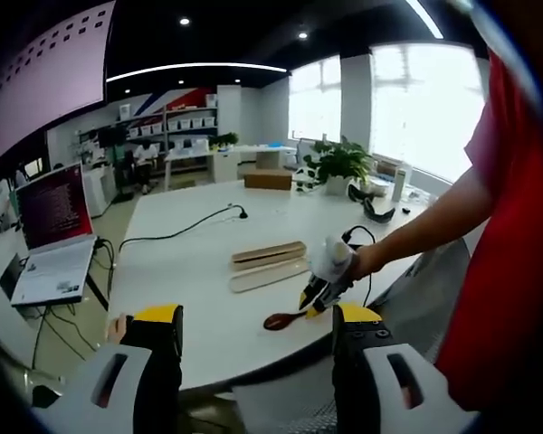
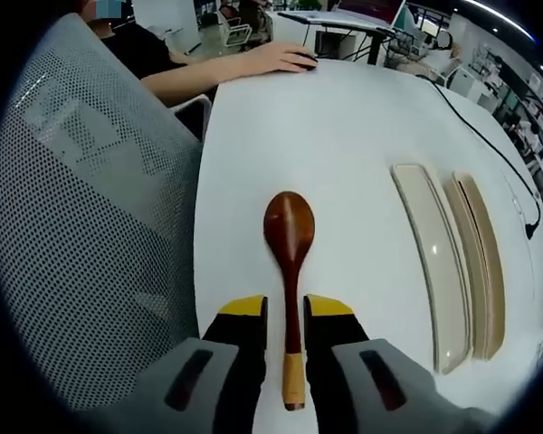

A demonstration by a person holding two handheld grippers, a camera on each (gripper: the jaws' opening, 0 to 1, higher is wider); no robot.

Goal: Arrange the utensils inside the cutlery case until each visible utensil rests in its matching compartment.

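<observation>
While the wooden spoon (image 2: 290,262) lies flat on the white table (image 2: 344,145) near its edge, its handle runs straight back between my right gripper's (image 2: 286,318) jaws, bowl pointing away from me. Those jaws flank the handle closely; I cannot tell whether they are pressing it. The spoon's long axis sits roughly parallel to the cutlery case (image 2: 434,262), which lies open in two long halves off to the spoon's right, apart from it. My left gripper (image 1: 253,330) hangs off the table edge, jaws spread wide on nothing, farther from the spoon.
</observation>
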